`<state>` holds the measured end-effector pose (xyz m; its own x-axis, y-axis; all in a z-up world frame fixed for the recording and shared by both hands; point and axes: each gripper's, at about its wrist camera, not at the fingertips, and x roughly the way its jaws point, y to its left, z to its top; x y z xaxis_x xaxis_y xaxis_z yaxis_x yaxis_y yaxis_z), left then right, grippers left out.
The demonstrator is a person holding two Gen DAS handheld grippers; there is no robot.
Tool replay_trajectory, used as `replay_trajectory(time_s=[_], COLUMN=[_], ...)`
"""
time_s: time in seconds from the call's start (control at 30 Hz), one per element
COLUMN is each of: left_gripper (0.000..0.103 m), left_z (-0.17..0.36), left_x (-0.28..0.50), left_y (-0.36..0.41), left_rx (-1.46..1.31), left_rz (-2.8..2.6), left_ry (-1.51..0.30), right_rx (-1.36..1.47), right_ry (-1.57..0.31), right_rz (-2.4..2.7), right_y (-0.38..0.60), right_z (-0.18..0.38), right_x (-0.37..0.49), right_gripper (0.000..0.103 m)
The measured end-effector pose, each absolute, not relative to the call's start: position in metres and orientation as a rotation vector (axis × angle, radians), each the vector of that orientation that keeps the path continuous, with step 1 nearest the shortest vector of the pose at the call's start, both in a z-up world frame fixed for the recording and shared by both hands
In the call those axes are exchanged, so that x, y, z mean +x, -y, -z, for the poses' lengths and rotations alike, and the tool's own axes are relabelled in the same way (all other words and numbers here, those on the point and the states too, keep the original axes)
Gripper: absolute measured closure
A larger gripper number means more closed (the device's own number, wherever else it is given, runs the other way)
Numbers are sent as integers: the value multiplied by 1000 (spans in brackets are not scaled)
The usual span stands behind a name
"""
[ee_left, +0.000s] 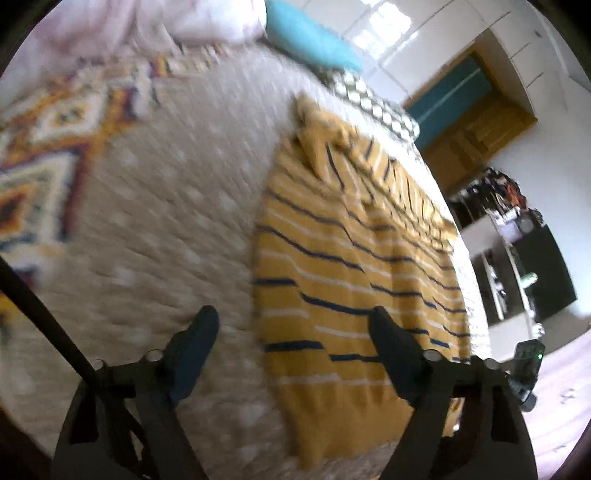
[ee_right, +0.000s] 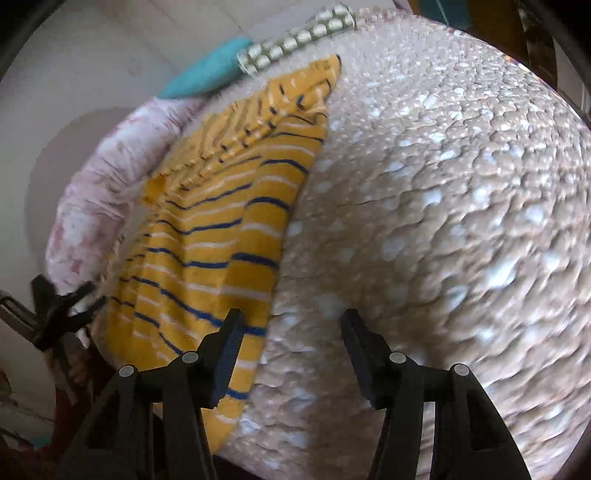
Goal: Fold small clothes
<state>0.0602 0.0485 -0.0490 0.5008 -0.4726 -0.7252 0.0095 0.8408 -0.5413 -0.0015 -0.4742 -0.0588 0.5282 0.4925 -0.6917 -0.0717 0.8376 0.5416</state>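
A small yellow garment with navy and white stripes lies flat and partly folded on a beige dotted bedspread. My left gripper is open and empty, hovering above the garment's near left edge. In the right wrist view the same garment lies left of centre on the bedspread. My right gripper is open and empty, above the garment's right edge. The other gripper shows at the far left.
A teal pillow and a patterned bolster lie at the head of the bed. A colourful patterned blanket and a pale pink duvet lie to the left. A wooden door and shelves stand beyond the bed.
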Motion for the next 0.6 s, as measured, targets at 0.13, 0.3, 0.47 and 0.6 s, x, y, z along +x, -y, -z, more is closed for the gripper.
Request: replay_trajectory(time_s=[0.13,0.3,0.47,0.6], left_gripper=[26,39,61,61], left_z=[54,56,63,66], left_x=[68,66,54,54], left_y=[-26,-4,11,18], left_rx=[-488,-522,-519,-513], left_rz=[282,380,391,344], left_ry=[-1006,-1029,-1036,-1033], right_rx=[600,633,682,704], right_ry=[-938,-913,-884,-900], right_rz=[-454,-542,-561,-582], right_y=[460,425,411,410], right_z=[68,71,75,77], right_x=[4,14,15,-2], right_gripper=[42,42,44,49])
